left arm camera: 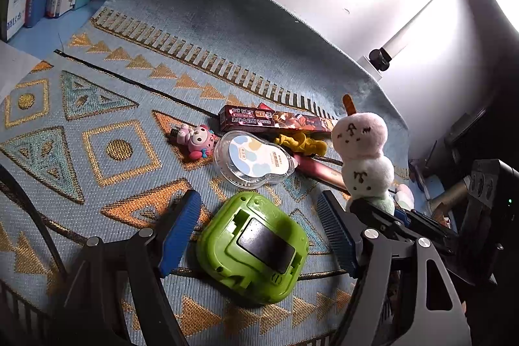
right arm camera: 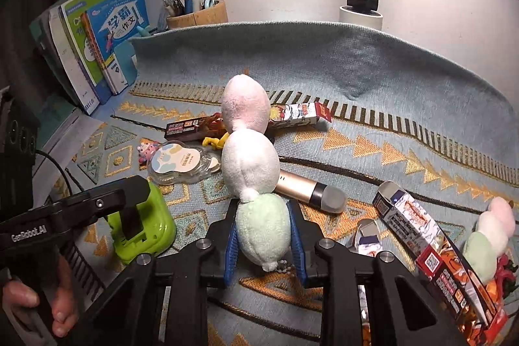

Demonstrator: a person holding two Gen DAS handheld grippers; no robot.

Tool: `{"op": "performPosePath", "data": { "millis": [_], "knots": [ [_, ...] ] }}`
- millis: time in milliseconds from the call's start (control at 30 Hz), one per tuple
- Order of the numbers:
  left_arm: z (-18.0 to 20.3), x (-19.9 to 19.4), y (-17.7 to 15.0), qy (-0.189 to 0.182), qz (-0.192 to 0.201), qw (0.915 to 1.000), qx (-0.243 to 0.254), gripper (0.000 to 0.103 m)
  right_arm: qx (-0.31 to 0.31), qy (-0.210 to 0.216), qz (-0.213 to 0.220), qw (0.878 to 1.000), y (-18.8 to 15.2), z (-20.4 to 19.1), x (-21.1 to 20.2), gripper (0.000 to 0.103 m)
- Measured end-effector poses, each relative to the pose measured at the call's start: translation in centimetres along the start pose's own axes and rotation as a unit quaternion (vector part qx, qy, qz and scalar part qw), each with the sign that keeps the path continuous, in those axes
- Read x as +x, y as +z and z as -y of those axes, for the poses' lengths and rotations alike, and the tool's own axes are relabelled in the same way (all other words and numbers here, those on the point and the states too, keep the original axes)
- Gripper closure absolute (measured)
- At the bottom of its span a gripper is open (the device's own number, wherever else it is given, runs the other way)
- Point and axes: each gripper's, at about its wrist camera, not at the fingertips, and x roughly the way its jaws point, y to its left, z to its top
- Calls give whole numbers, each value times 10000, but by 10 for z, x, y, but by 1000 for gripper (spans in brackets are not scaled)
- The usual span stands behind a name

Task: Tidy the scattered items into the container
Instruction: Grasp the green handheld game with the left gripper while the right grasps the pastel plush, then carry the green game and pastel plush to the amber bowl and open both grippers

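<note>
Patterned cloth covers the bench. My right gripper pinches the plush toy upright by its green end; soft, light, squashy. My left gripper is spread around the green case, near centre.

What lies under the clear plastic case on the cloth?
Under the clear plastic case, one end of the pink pen disappears beneath its edge, near the yellow toy. The patterned cloth lies below. How far the pen reaches underneath is hidden.
</note>
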Motion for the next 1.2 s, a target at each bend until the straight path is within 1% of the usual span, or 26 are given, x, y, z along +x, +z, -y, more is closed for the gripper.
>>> {"op": "performPosePath", "data": {
  "millis": [100, 133, 167, 200, 267, 333, 400, 433, 467, 500, 533, 567, 600, 700, 733, 767, 800, 833, 900, 933, 967, 1000, 1067, 1100, 1167, 1200],
  "knots": [
    [0, -2, 0, -247, -32, 9997, -55, 30, 213, 20, -108, 9997, -18, -2, -25, 76],
    [1, -2, -1, -272, -44, 9996, -42, 29, 286, 28, -152, 9995, -26, -4, -33, 76],
    [3, -3, -2, -266, -77, 9996, 14, 27, 444, 147, -233, 9986, -34, -3, -40, 76],
    [5, -4, -4, -232, -125, 9996, 107, 27, 679, 353, -355, 9964, -43, 1, -45, 76],
    [12, -7, -8, -172, -181, 9992, 317, 27, 1171, 769, -676, 9878, -59, 8, -49, 75],
    [19, -11, -13, 6, -240, 9977, 636, 25, 1536, 1121, -916, 9775, -74, 13, -50, 74],
    [26, -9, -19, 291, -352, 9941, 986, 18, 1825, 1373, -1106, 9673, -86, 19, -50, 73],
    [28, -7, -21, 400, -397, 9923, 1104, 16, 1949, 1397, -1208, 9633, -91, 22, -51, 72],
    [30, -4, -24, 476, -463, 9906, 1193, 12, 2037, 1416, -1246, 9607, -95, 23, -52, 69],
    [36, -2, -26, 585, -439, 9883, 1341, 10, 2074, 1457, -1223, 9596, -98, 24, -55, 67],
    [41, 3, -29, 681, -488, 9853, 1488, 5, 2077, 1482, -1181, 9597, -100, 23, -58, 62],
    [46, 7, -31, 815, -499, 9818, 1642, 3, 2063, 1466, -1137, 9607, -102, 23, -61, 60],
    [50, 11, -33, 1023, -505, 9770, 1799, 3, 2035, 1401, -1098, 9628, -103, 21, -65, 59],
    [62, 23, -41, 1538, -632, 9598, 2262, 3, 1824, 1051, -998, 9725, -105, 19, -75, 58],
    [64, 25, -42, 1647, -646, 9560, 2341, 3, 1688, 872, -956, 9771, -103, 17, -78, 57],
    [66, 25, -43, 1640, -614, 9557, 2366, 7, 1508, 682, -914, 9820, -101, 13, -81, 57],
    [65, 23, -43, 1606, -539, 9566, 2373, 13, 1311, 519, -876, 9861, -98, 10, -83, 57],
    [63, 20, -42, 1611, -456, 9582, 2319, 28, 1123, 383, -830, 9895, -94, 8, -84, 57],
    [57, 15, -39, 1427, -392, 9654, 2147, 30, 783, 184, -705, 9943, -86, 1, -86, 57],
    [54, 13, -37, 1327, -368, 9689, 2058, 30, 644, 117, -633, 9958, -81, -2, -85, 55],
    [52, 12, -36, 1262, -350, 9713, 1986, 30, 516, 35, -580, 9970, -78, -4, -85, 49],
    [51, 13, -35, 1215, -335, 9729, 1938, 30, 389, -105, -564, 9976, -76, -4, -84, 49],
    [48, 10, -33, 1125, -321, 9752, 1879, 30, 133, -502, -669, 9964, -74, -4, -79, 49],
    [46, 9, -33, 1069, -311, 9766, 1840, 30, 29, -629, -748, 9952, -75, -4, -77, 49],
    [44, 4, -33, 946, -269, 9799, 1736, 30, -138, -572, -899, 9942, -79, -4, -78, 49],
    [43, 3, -32, 910, -247, 9811, 1692, 30, -167, -521, -875, 9947, -80, -5, -82, 49]
  ]
}}
